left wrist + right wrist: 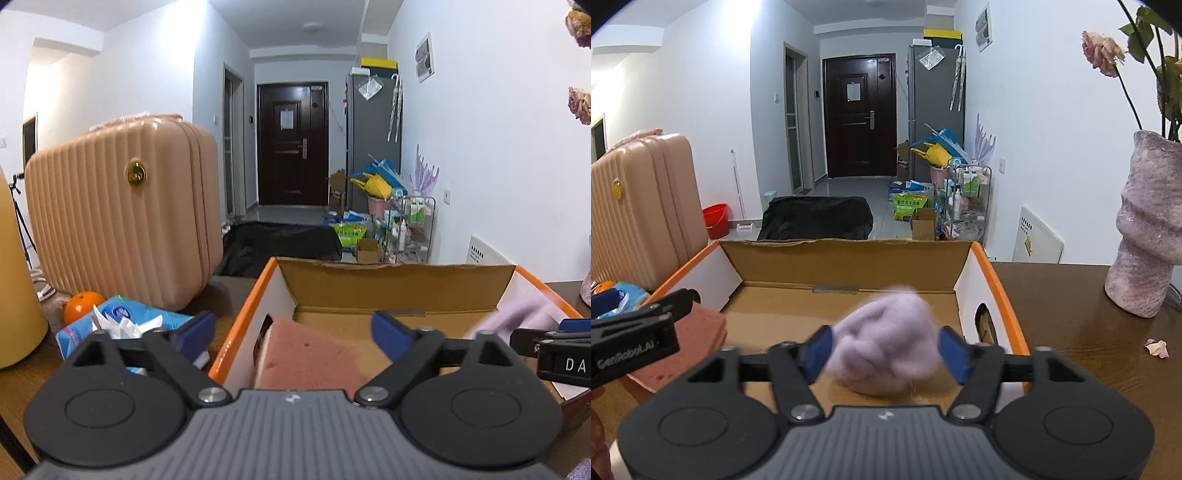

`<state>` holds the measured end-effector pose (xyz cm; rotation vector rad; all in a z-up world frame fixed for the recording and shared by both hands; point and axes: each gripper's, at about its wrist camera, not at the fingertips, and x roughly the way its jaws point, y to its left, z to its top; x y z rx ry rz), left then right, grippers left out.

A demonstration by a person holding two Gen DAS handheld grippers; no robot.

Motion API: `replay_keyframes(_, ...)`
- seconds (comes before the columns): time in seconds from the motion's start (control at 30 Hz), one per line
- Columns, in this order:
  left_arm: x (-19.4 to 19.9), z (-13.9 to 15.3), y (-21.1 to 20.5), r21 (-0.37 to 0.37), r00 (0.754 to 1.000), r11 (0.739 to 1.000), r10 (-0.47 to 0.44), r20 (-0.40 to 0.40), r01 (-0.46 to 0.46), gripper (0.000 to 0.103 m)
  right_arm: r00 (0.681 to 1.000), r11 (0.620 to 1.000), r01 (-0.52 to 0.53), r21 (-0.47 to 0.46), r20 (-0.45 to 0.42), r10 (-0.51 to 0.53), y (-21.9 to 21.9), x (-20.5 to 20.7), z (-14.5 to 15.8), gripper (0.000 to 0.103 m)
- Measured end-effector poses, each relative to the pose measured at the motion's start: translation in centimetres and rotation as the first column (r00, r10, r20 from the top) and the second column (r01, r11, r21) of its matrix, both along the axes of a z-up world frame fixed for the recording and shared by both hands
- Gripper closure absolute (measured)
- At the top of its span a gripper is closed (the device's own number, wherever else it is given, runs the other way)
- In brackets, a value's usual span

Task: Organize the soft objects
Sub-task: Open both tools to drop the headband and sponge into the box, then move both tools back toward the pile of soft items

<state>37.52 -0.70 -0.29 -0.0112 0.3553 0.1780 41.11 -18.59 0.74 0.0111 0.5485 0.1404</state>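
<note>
Behind the brown table (pixel 1071 332), a hallway ends at a dark door (pixel 857 118).

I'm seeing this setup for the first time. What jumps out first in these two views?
The orange-edged cardboard box on the brown table dominates, with a pink sponge on its left side and a fluffy lilac wool ball between the open right gripper fingers. Left of the box stands a ribbed peach suitcase, with an orange and a blue tissue pack at its foot. A purple vase of wilted roses stands to the right.
</note>
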Motion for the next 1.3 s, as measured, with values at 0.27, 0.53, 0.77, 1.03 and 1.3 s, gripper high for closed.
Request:
replay_keyframes(0.27, -0.5, 0.4, 0.2, -0.019, 1.0, 1.0, -0.006, 0.023, 0.007, 0.0, 0.999, 0.999, 0.017, 0.037, 0.027, -0.018, -1.2, -0.3, 0.6, 0.0)
replay_keyframes(0.53, -1.2, 1.7, 1.2, -0.063, 0.999, 0.998, 0.002, 0.042, 0.0, 0.0, 0.996, 0.999, 0.005, 0.033, 0.089, -0.007, -1.1, -2.2, 2.2, 0.0)
replay_keyframes(0.77, -2.9, 3.0, 2.0, -0.083, 0.999, 0.997, -0.005, 0.053, 0.009, 0.0, 0.985, 0.999, -0.038, 0.006, 0.168, 0.036, -0.7, -5.7, 4.3, 0.0)
replay_keyframes(1.03, -5.6, 3.4, 2.8, -0.094, 0.998, 0.995, -0.021, 0.06, 0.027, 0.0, 0.973, 0.999, -0.047, -0.004, 0.226, 0.046, -1.5, -9.4, 5.7, 0.0)
replay_keyframes(1.3, -9.2, 3.0, 2.6, -0.067, 0.997, 0.996, -0.061, 0.057, 0.065, 0.0, 0.974, 1.0, -0.027, -0.006, 0.226, 0.028, -2.8, -12.9, 4.8, 0.0)
